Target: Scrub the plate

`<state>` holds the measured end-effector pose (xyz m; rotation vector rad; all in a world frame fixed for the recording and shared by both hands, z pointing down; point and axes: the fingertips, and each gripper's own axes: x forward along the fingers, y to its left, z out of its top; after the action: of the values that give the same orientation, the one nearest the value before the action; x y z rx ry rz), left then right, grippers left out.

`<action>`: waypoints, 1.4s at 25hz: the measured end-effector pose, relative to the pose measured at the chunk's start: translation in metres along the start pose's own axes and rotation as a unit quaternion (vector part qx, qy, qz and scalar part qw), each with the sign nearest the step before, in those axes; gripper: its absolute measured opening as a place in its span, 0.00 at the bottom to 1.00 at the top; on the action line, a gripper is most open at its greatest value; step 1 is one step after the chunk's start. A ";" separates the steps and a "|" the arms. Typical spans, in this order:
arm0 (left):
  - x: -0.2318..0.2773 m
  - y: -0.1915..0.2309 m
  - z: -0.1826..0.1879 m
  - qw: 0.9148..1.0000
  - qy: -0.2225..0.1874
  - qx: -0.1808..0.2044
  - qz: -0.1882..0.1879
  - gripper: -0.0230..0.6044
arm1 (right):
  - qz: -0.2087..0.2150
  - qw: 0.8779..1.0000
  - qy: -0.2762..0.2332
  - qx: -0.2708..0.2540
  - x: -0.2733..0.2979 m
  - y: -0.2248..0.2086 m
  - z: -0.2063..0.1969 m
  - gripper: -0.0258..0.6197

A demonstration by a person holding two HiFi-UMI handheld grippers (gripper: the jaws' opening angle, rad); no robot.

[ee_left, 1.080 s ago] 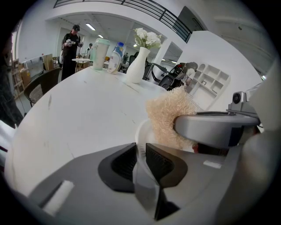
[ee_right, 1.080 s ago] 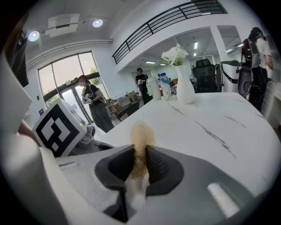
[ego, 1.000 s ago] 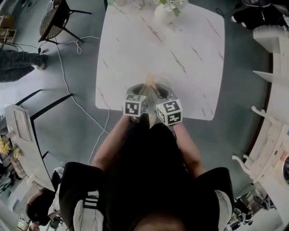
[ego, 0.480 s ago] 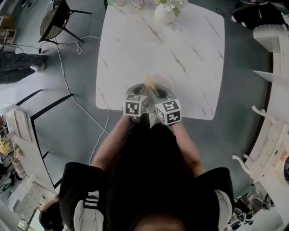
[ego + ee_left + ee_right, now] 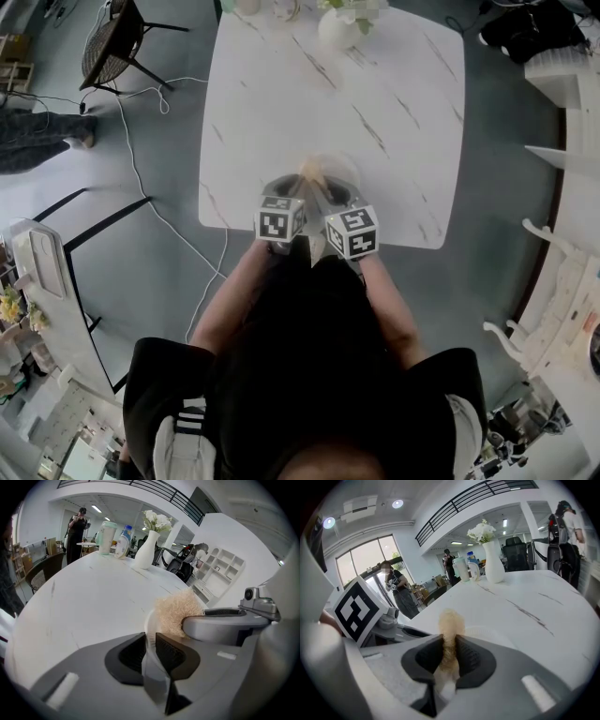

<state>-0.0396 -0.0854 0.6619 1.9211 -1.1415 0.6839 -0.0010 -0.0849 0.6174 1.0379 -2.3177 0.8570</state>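
A pale, see-through plate (image 5: pixel 336 171) lies near the front edge of the white marble table (image 5: pixel 394 84). My left gripper (image 5: pixel 292 192) is shut on the plate's near rim (image 5: pixel 149 634), which stands thin between its dark pads. My right gripper (image 5: pixel 328 195) is shut on a tan fibrous scrubber (image 5: pixel 450 625), whose tuft rests against the plate (image 5: pixel 490 632). From the left gripper view the scrubber (image 5: pixel 177 612) shows just past the rim, with the right gripper's grey body behind it. The marker cubes hide both jaw pairs in the head view.
A white vase with flowers (image 5: pixel 342 23) stands at the table's far edge, with a cup (image 5: pixel 107 537) and a bottle (image 5: pixel 123 541) beside it. A dark chair (image 5: pixel 112 42) and a cable (image 5: pixel 141 178) are on the floor at left. People stand in the background.
Both grippers, the plate and the scrubber stay where they were. Only the person's legs at the floor's left edge have shifted slightly.
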 end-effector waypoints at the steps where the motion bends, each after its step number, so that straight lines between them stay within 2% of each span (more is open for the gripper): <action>1: 0.000 0.000 0.000 1.000 0.000 0.001 0.000 0.15 | -0.001 1.000 0.000 0.001 0.000 -0.001 0.000 0.14; 18: 0.001 0.000 0.001 1.000 -0.003 0.001 -0.002 0.15 | -0.017 1.000 0.006 0.012 -0.011 -0.015 -0.010 0.14; 35: 0.001 -0.001 0.000 1.000 -0.005 0.005 0.000 0.15 | -0.062 0.997 -0.001 0.045 -0.036 -0.053 -0.018 0.14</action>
<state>-0.0380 -0.0857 0.6620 1.9358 -1.1448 0.6826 0.0651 -0.0820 0.6264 1.2081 -2.2077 0.9176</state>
